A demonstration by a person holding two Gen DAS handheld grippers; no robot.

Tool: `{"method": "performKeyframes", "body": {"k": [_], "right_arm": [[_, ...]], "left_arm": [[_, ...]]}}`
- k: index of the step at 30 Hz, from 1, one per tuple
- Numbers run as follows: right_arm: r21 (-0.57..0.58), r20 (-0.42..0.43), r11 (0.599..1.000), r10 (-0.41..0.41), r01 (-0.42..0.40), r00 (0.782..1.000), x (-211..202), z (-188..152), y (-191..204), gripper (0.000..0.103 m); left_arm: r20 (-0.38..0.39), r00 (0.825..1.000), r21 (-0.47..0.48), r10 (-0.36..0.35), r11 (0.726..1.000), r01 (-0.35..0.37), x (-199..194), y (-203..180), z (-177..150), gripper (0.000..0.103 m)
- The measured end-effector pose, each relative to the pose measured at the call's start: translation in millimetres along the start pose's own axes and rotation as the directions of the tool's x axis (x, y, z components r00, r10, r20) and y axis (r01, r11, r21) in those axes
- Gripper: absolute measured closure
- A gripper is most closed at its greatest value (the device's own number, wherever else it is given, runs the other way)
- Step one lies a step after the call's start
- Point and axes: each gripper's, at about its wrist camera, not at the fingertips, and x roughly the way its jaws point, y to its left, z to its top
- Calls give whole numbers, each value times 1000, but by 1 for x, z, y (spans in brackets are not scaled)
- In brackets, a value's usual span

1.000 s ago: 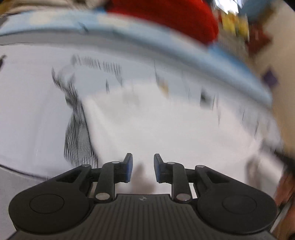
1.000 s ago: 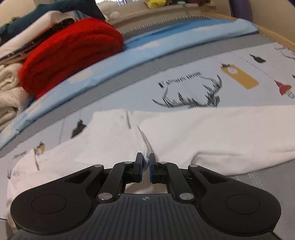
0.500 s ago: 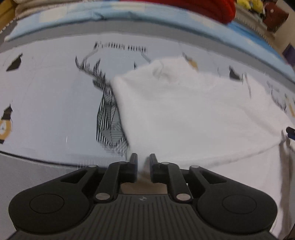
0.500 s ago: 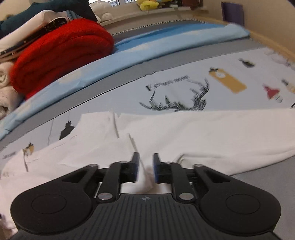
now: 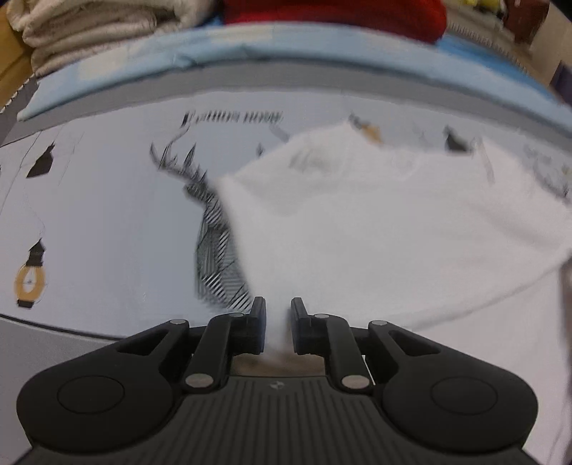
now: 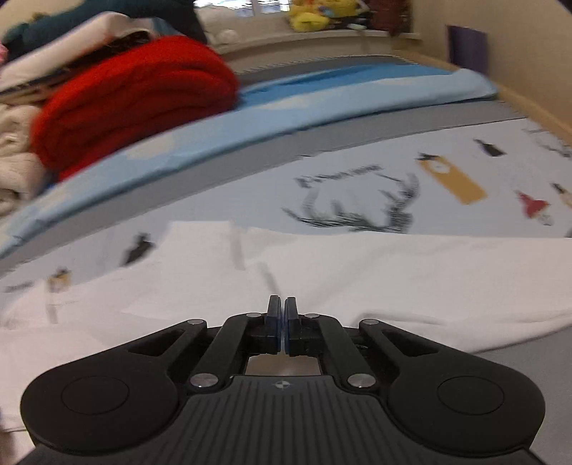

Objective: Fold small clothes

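A white garment (image 5: 375,229) lies spread on a pale printed sheet (image 5: 107,221). In the left wrist view my left gripper (image 5: 278,322) has a narrow gap between its jaws, and the garment's near corner runs into that gap. In the right wrist view the same white garment (image 6: 393,272) lies flat across the sheet (image 6: 464,171). My right gripper (image 6: 281,322) has its jaws pressed together at the garment's near edge; whether cloth is pinched between them cannot be told.
A folded red blanket (image 6: 132,103) and a stack of cream and dark clothes (image 6: 14,161) sit at the back on a light blue sheet (image 6: 321,103). Cream towels (image 5: 82,32) show at the far left. A grey mattress edge (image 6: 529,350) runs along the front.
The left gripper narrowed from open onto the garment's corner and stays there. The right gripper opened slightly half a second ago and has shut again at the garment's edge.
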Motion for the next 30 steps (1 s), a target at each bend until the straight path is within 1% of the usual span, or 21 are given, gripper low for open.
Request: {"method": "performKeyframes", "body": {"k": [1, 3, 5, 6, 7, 8, 9, 10, 11, 12, 13, 14, 15, 16, 17, 19, 20, 22, 24, 26, 30], "right_arm": [[-11, 1, 1000, -4, 4, 1000, 0, 0, 1, 98], [-9, 43, 1000, 17, -16, 999, -5, -1, 2, 98], [-18, 70, 996, 84, -83, 994, -7, -3, 4, 98], [-12, 46, 992, 127, -127, 991, -3, -4, 5, 98], [7, -1, 988, 157, -157, 988, 3, -8, 3, 96], [26, -92, 986, 169, -168, 981, 17, -12, 3, 95], [32, -173, 990, 139, -135, 975, 29, -18, 1, 95], [56, -187, 992, 121, -112, 975, 33, -24, -3, 99], [85, -160, 990, 129, -117, 979, 30, -23, -5, 99], [78, -151, 990, 128, -117, 980, 27, -20, -3, 96], [51, -126, 991, 128, -123, 984, 23, -18, 0, 95], [25, -106, 991, 130, -128, 986, 20, -17, 2, 94], [13, -120, 993, 119, -118, 986, 22, -18, 2, 88], [15, -152, 995, 102, -101, 983, 26, -20, 0, 84], [30, -169, 995, 94, -91, 981, 28, -22, -3, 84], [65, -163, 995, 89, -79, 983, 22, -18, -8, 84], [74, -151, 994, 95, -84, 984, 17, -14, -10, 83], [83, -106, 991, 114, -106, 988, 5, -6, -11, 82], [85, -66, 990, 120, -114, 991, -8, 2, -16, 78], [89, -33, 989, 124, -120, 992, -20, 8, -22, 78], [89, 16, 987, 131, -132, 991, -46, 12, -39, 73]], "left_arm": [[5, 1000, -9, -18, 1000, 18, -1, -3, 1, 87], [-4, 999, -17, -37, 999, 37, 4, -9, 0, 87], [-42, 998, -22, -37, 999, 36, 16, -13, -2, 85], [-87, 996, -29, -21, 999, 19, 26, -13, -5, 83], [-110, 994, -30, -15, 999, 11, 33, -13, -9, 82], [-100, 995, -17, -10, 1000, 9, 34, -15, -10, 82], [-102, 995, -8, 2, 1000, -2, 32, -18, -8, 82], [-96, 995, -13, 5, 1000, -6, 28, -20, -5, 79], [-74, 997, -24, -8, 1000, 6, 22, -21, -3, 77], [-43, 998, -35, -34, 999, 33, 15, -22, -1, 75], [-23, 998, -41, -57, 998, 56, 12, -24, 0, 71], [-21, 997, -44, -74, 996, 73, 12, -25, 0, 65], [-52, 996, -44, -73, 997, 71, 19, -27, -2, 63], [-99, 994, -39, -53, 998, 49, 27, -29, -6, 62], [-118, 992, -25, -36, 999, 33, 32, -31, -9, 61], [-99, 995, -9, -11, 1000, 10, 26, -37, -6, 61], [-74, 997, -12, -3, 1000, 2, 18, -40, -2, 60], [7, 1000, 3, -3, 1000, 3, -5, -50, 3, 58], [68, 998, 12, -10, 1000, 9, -25, -62, 10, 53], [116, 993, 9, -24, 1000, 24, -41, -74, 14, 46], [162, 987, 16, -12, 1000, 10, -60, -98, 17, 45]]}}
